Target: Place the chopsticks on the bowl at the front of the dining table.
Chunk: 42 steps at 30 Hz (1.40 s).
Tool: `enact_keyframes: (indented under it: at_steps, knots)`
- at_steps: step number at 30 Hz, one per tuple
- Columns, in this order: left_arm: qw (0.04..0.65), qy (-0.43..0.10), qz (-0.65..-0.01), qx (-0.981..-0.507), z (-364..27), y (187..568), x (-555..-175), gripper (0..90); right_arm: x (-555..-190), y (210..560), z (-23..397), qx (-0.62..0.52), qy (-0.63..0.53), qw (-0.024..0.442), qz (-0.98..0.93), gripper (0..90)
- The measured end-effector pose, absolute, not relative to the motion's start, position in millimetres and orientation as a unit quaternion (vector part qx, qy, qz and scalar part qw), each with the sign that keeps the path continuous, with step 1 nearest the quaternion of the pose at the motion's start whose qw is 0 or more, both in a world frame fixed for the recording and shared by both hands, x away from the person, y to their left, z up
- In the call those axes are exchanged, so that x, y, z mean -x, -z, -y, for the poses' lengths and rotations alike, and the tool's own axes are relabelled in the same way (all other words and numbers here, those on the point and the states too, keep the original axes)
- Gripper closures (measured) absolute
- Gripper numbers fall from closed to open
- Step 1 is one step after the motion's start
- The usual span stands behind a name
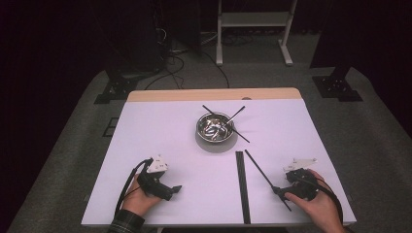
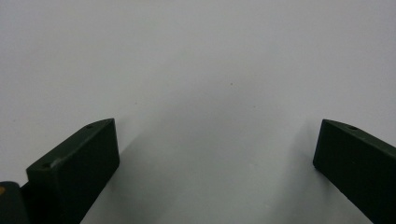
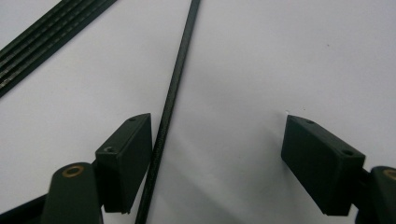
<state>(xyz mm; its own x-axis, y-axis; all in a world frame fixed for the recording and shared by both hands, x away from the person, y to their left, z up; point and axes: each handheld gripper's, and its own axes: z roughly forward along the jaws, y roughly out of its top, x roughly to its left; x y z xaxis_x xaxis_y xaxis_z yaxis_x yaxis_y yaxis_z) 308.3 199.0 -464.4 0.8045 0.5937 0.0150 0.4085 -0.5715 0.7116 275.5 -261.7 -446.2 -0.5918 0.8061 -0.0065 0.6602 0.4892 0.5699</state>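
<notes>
A single thin, straight black rod (image 3: 170,100), matt and faintly ribbed along its length, lies flat on the white bench (image 1: 160,141) near the front right corner, running aslant from close to the front edge up toward the middle of the bench. In the right gripper view it passes between the spread jaws of the right tool (image 3: 217,144), just beside the inner face of the jaw at the left of that view and well apart from the other jaw; that tool is released, gripping nothing. Just beside the rod, nearer the middle of the front edge, a flat bundle of the same black rods (image 1: 242,187) lies side by side, pointing straight from the front edge inward. Farther in, around the bench's centre, a round shiny metal bowl (image 1: 214,127) carries more black rods laid crosswise over its rim. The left tool (image 2: 217,144) rests near the front left corner, released, its jaws wide over bare white bench.
</notes>
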Motion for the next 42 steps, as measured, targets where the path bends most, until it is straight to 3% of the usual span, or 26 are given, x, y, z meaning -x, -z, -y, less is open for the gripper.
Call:
enact_keyframes:
  at_steps: [42]
  knots:
    - [0.364, -0.127, -0.286, -0.877, -199, 464, -308, 0.0, -298, 445, 304, -0.473, -0.255, 0.163, -0.827, 23.0]
